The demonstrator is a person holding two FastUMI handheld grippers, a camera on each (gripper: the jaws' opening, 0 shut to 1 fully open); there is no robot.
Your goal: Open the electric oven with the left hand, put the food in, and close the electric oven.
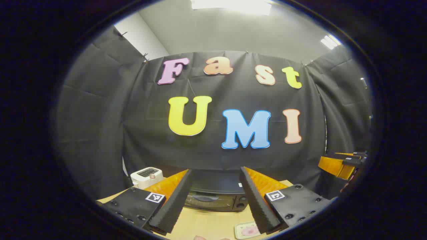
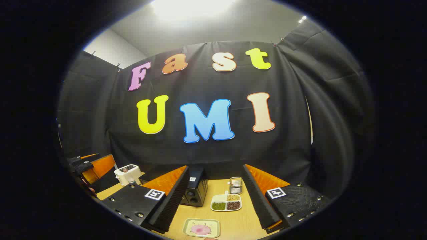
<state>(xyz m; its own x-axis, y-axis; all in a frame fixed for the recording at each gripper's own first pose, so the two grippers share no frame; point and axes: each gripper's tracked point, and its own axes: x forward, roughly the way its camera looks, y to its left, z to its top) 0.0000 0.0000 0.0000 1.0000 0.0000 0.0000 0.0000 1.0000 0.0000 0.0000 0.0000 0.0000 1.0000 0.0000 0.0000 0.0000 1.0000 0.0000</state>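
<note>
Left gripper view: left hand-held gripper [image 1: 216,200] spread, holding nothing, raised above the desk [image 1: 206,220]. Oven [image 1: 217,195] straight ahead between the fingers, door closed. White toaster [image 1: 146,176] left of the oven. Tray with pink food [image 1: 247,230] near the lower edge.

Right gripper view: right hand-held gripper [image 2: 216,198] spread, holding nothing. Oven [image 2: 195,191] at the inner edge of its left finger. Food tray [image 2: 201,228] on the desk in front; divided dish [image 2: 226,202] and jar [image 2: 236,185] behind it.
</note>
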